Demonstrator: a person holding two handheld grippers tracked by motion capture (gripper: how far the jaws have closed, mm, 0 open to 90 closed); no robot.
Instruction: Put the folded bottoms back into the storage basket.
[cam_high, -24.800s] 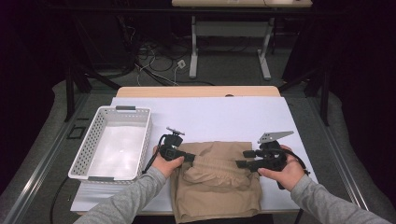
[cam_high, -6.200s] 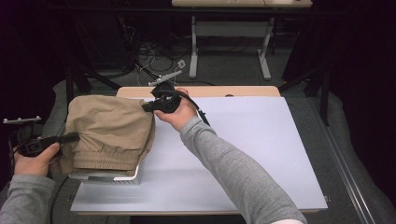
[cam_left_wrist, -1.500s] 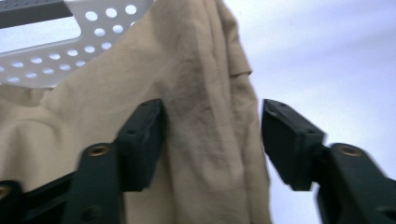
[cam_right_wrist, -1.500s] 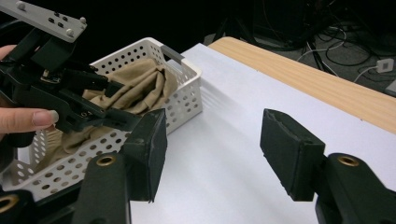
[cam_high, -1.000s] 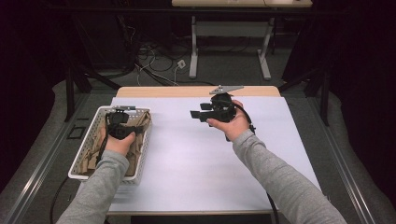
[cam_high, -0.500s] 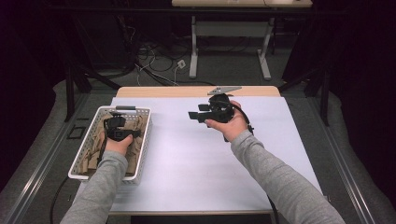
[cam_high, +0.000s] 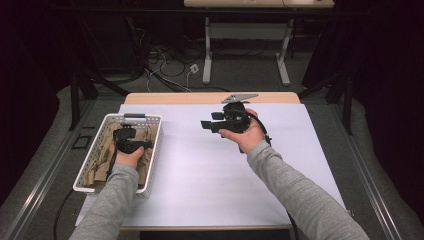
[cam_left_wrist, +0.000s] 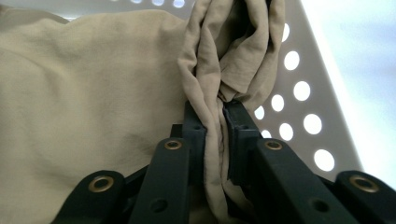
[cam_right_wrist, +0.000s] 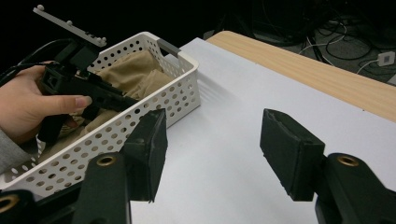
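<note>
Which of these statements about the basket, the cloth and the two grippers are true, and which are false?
1. The beige cloth lies inside the white perforated basket. True.
2. The left gripper has a fold of the beige cloth between its jaws. True; the pads pinch a bunched fold.
3. The right gripper holds a corner of the cloth. False; its jaws stand apart with nothing between them, above the white table sheet.
4. The basket stands at the right edge of the table. False; it stands at the left side in the high view.
5. The right gripper is lowered into the basket. False; it is held over the sheet, apart from the basket.
</note>
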